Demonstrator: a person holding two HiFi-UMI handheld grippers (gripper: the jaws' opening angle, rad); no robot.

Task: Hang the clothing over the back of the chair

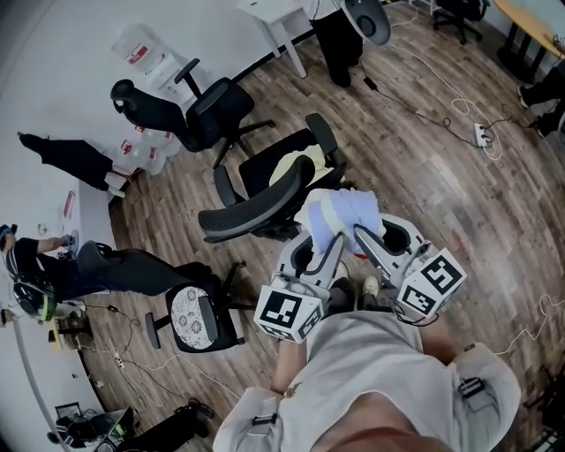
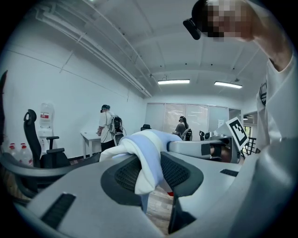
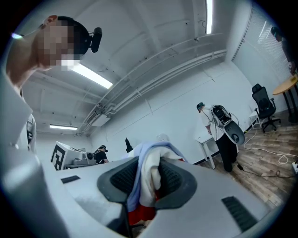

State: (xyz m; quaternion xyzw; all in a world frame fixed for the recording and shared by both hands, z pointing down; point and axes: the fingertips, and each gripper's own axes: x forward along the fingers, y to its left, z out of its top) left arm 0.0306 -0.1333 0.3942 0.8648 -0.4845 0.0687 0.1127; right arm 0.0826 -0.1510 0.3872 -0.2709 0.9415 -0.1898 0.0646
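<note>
A white and light-blue garment (image 1: 342,214) is bunched up between my two grippers, just right of a black mesh chair back (image 1: 252,210). The chair's seat (image 1: 287,168) has a pale yellow patch on it. My left gripper (image 1: 328,238) is shut on the garment's near left side, and the cloth (image 2: 145,155) is pinched between its black pads. My right gripper (image 1: 360,233) is shut on the garment's right side, where the cloth (image 3: 148,176) hangs between its pads with a bit of red below. Both grippers hold the garment in the air beside the chair back.
A second black office chair (image 1: 190,110) stands further back on the left, and a small chair (image 1: 196,318) at the near left. A person (image 1: 340,35) stands by a white table (image 1: 278,16). Cables and a power strip (image 1: 482,134) lie on the wood floor at right.
</note>
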